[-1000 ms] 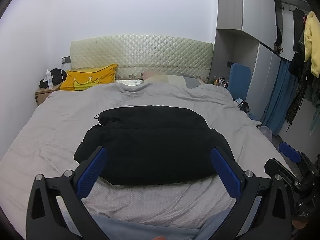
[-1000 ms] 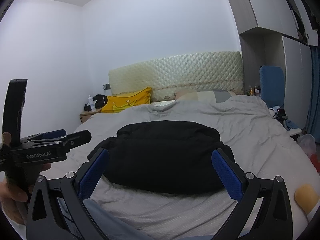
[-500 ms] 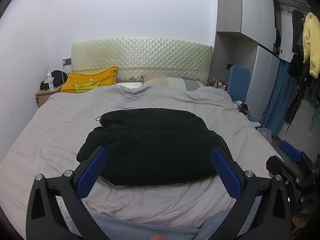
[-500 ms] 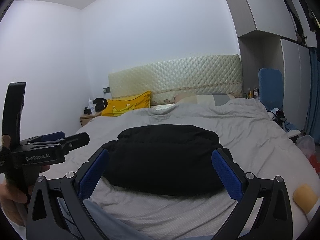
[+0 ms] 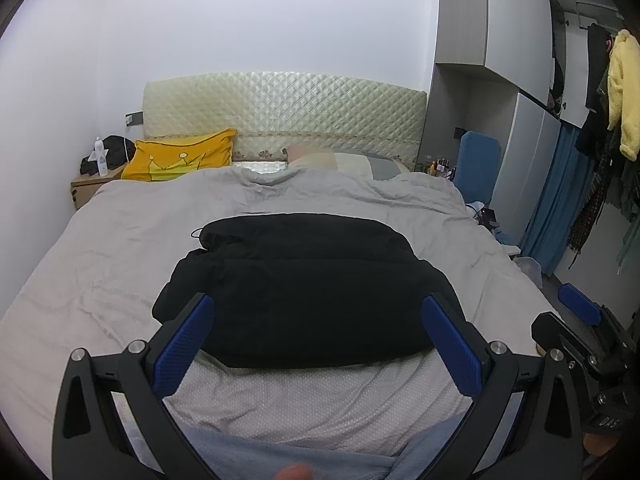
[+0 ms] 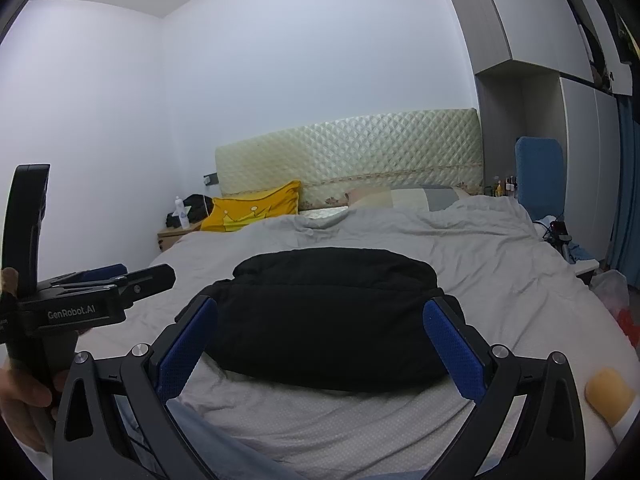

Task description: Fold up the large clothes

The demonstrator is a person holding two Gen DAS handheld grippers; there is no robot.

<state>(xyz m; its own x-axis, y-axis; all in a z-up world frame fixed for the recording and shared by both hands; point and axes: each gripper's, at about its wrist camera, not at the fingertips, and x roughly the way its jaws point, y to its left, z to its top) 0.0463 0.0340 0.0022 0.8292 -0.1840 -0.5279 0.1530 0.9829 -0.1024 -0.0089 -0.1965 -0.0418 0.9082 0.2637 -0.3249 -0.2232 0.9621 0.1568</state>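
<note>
Black jacket [image 5: 304, 288] lies as a compact folded bundle mid-bed on the grey duvet [image 5: 120, 248], clear of our left gripper [image 5: 318, 344] and right gripper [image 6: 320, 350], both wide open and empty; we judge folding nearly complete, needing only a final tidy or check.

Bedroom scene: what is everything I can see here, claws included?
Black garment: one, black, folded in a bundle in the middle of the bed.
Bed cover: one, grey, spread over the bed.
Headboard: one, cream, quilted, against the wall.
Yellow pillow: one, crown print, at the head on the left.
Patchwork pillow: one, pale, beside it.
Nightstand: one, wooden, left of the bed, holding a bottle.
Wardrobe: white and grey, on the right.
Yellow fleece: one, hanging far right.
Left claw: open, blue pads, empty.
Right claw: open, blue pads, empty.
</note>
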